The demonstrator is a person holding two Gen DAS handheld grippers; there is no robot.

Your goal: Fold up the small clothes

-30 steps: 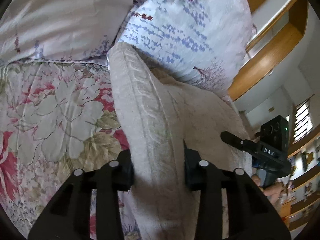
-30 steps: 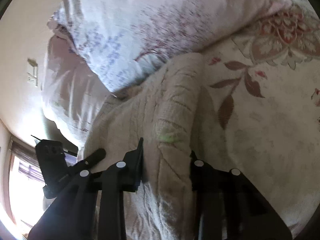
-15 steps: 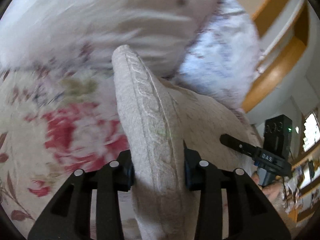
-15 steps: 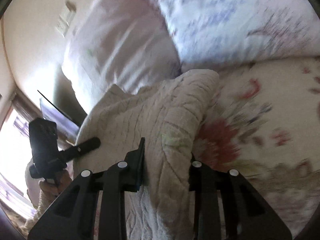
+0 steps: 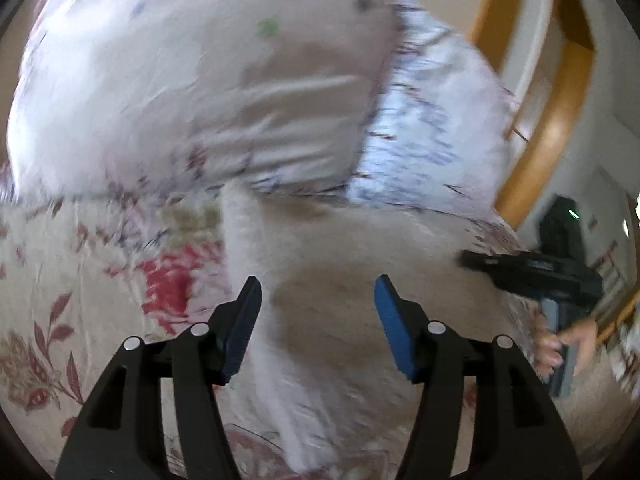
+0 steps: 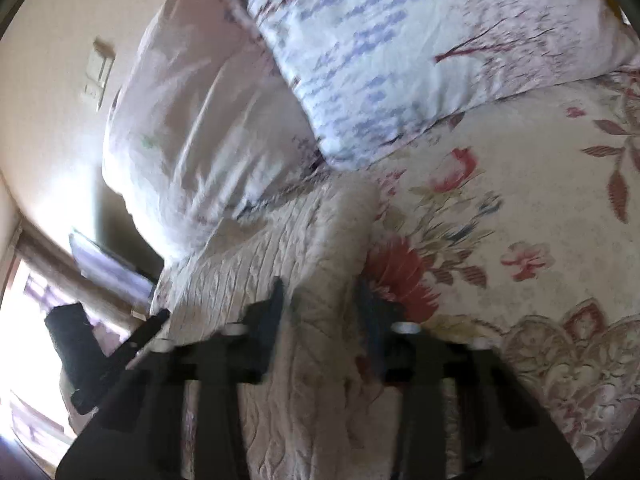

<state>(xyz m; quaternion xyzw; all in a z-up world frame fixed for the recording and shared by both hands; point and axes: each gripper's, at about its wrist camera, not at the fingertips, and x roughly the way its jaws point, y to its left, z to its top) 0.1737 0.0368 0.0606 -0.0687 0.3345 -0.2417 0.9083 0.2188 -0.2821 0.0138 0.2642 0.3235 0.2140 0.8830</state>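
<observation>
A big bed cover (image 6: 520, 208) with red and pink flowers fills the bottom of both views. Two pillows lie on it at the far side. One is a pale pink pillow (image 5: 192, 92), seen blurry from the left wrist. The other is a white pillow with blue and purple flowers (image 6: 400, 60), and it lies partly over the pink one.

A small cream knitted garment (image 6: 288, 264) lies on the bed cover, just in front of the pillows. It has a bumpy knit pattern. It stretches from one gripper to the other.

The left gripper (image 5: 318, 316) has its blue pads standing wide apart. They have just been opening. The cream garment lies between and under them, but the pads do not press on it. The view is blurry, so I cannot tell if the cloth brushes the left pad.

The right gripper (image 6: 320, 316) has its fingers close together. They have just been closing. They pinch a thick fold at the garment's edge, and the cloth bunches up between them.

From the left wrist, a hand (image 5: 560, 344) holds the right gripper's handle at the far right.
</observation>
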